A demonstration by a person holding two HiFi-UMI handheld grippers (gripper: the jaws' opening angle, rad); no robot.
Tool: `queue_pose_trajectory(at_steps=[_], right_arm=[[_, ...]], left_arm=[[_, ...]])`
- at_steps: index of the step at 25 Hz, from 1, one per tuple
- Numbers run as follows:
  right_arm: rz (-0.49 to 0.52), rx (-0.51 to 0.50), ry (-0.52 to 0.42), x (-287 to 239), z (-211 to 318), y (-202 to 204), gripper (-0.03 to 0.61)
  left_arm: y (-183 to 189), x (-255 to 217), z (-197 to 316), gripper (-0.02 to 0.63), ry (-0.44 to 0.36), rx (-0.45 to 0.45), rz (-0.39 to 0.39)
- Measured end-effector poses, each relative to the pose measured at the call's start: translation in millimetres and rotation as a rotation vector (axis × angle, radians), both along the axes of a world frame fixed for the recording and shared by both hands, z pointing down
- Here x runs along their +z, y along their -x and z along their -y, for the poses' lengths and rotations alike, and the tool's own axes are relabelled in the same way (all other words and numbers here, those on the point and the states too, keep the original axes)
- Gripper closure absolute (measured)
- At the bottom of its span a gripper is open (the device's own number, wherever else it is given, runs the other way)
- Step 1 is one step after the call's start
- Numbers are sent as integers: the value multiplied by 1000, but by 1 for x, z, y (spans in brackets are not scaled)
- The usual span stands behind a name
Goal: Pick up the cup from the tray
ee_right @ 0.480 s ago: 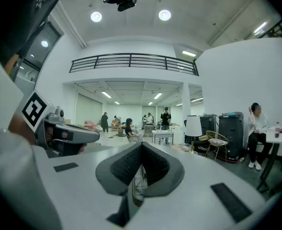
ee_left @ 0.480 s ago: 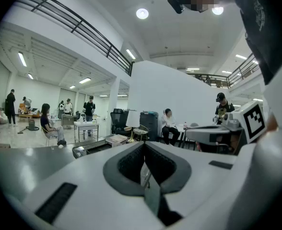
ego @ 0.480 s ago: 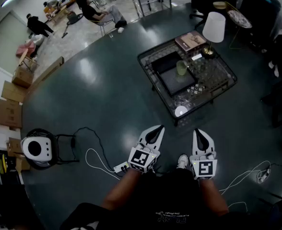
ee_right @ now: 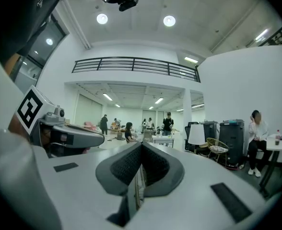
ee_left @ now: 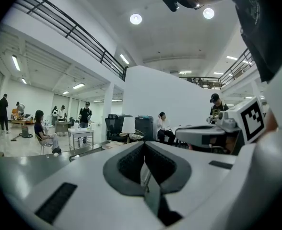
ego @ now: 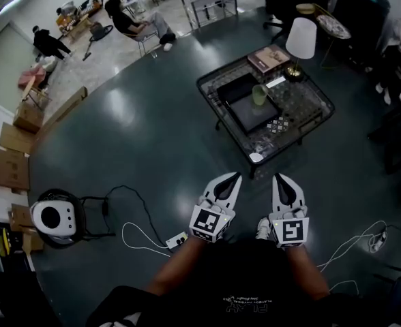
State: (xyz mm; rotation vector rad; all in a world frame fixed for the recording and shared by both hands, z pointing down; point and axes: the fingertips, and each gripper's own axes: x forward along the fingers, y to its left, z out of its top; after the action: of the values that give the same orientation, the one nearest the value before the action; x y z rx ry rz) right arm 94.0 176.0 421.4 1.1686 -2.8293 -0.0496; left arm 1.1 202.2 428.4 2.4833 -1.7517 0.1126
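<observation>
**Cup well out of reach, both claws shut and empty**

Your left gripper [ego: 233, 177] and right gripper [ego: 281, 178] sit low by your waist, each with its jaws pressed together and nothing between them. Both gripper views confirm it: pads meet, and only the room lies beyond.

The cup [ego: 258, 95] stands upright on the black tray [ego: 255, 118], near the tray's far side, on the glass-topped table [ego: 308, 101] well ahead of you. A lamp [ego: 301, 38] and a book [ego: 269, 58] sit further back on the same table, apart from the cup.

The cup looks pale green and see-through, so treat it as glass or hard plastic: probably light, stiff and smooth-walled, likely to slip under a loose grip and to chip if knocked against the tray. No handle can be made out from here. Your safest hold is probably across the body at mid-height, or with one jaw inside the rim and one outside. You'll need to open the jaws first.

As for writing, the cubes on the grippers carry only square black-and-white markers. Print on your shirt and on the book cover is too small to read.
</observation>
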Motion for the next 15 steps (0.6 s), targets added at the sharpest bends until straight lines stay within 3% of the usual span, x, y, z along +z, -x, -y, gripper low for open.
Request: queue_pose_trajectory(at_steps=[3,8,15], right_arm=[[-23,19,11,-3,-2,-2,571],[19,28,5,2,-12,-1,571],[61,33,-16,-3,-23,28,570]], left_arm=[[-5,0,-2,604,3,20,-2],[-5,5,-9,604,17,43,-4],[21,8,-17,604,18,77,7]])
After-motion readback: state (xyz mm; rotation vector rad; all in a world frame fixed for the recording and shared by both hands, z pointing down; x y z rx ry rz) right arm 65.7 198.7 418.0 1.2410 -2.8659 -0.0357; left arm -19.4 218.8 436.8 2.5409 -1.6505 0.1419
